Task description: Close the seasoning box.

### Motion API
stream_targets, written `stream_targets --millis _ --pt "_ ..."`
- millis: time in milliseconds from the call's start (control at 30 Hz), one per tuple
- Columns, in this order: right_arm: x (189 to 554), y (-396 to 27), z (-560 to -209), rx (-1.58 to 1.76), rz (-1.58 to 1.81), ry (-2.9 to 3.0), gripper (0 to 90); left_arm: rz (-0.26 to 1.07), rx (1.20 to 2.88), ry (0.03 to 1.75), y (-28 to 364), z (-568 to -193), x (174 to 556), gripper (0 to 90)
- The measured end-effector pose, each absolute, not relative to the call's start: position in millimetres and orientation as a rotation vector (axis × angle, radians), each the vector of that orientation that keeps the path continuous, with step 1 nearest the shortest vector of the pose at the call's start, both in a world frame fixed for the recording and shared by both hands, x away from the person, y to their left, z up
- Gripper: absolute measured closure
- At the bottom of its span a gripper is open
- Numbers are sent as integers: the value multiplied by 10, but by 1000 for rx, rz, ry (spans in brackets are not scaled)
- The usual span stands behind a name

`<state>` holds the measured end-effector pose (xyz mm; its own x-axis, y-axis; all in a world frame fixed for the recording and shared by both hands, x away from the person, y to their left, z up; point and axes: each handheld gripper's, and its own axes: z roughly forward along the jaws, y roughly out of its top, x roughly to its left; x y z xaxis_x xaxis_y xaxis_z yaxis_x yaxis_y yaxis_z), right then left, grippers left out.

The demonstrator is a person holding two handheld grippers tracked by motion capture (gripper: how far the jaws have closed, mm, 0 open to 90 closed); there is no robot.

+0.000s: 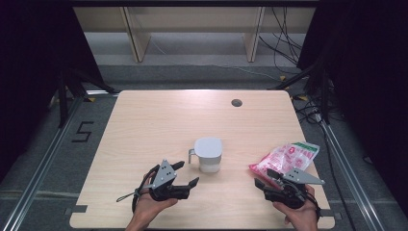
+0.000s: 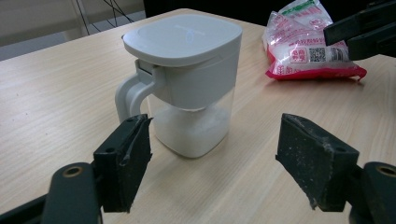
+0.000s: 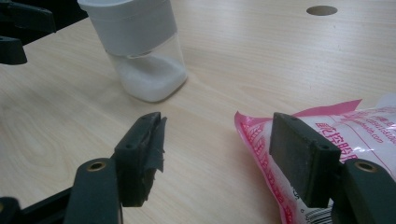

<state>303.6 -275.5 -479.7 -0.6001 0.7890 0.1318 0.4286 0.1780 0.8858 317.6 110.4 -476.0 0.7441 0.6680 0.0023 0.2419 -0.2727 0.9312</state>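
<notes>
My left gripper [image 1: 188,174] has its jaws released, empty, aimed at the lidded jug [image 1: 208,155] standing mid-surface [image 1: 144,125]; my right gripper [image 1: 263,178], jaws likewise spread, sits at the corner of the pink bag [image 1: 286,158] by the right edge. Approach stage, I judge: next, close on jug and bag. Both forearms lie low, near edge.

One lidded jug [image 1: 209,154], one pink bag [image 1: 286,158], two tongs [image 1: 188,174] [image 1: 262,178]
</notes>
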Motion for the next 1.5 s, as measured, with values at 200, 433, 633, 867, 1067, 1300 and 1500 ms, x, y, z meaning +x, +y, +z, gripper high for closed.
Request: stream_targets --millis 200,433,633,867,1067,1300,1500 --pt "3018 -2717 -4810 1168 1402 2147 335 501 1867 701 1099 -4830 3151 249" --pt "2984 -2635 -4863 1139 1304 2287 324 491 1891 717 1092 -4945 3129 241" --pt "2957 -2639 -4886 1121 1302 2307 322 477 1905 723 1093 -5018 3080 238" --pt "2882 -2626 -4911 1108 1239 2340 313 469 1923 748 1140 -5083 3072 238" --pt "2824 -2621 -4926 1072 1199 2369 304 455 1942 755 1136 -5121 3060 234" --pt "2828 -2622 -4936 1069 1203 2410 304 450 1943 773 1130 -5146 3055 234" --pt "2827 -2612 -4942 1063 1197 2390 304 456 1948 767 1145 -5141 3060 234"
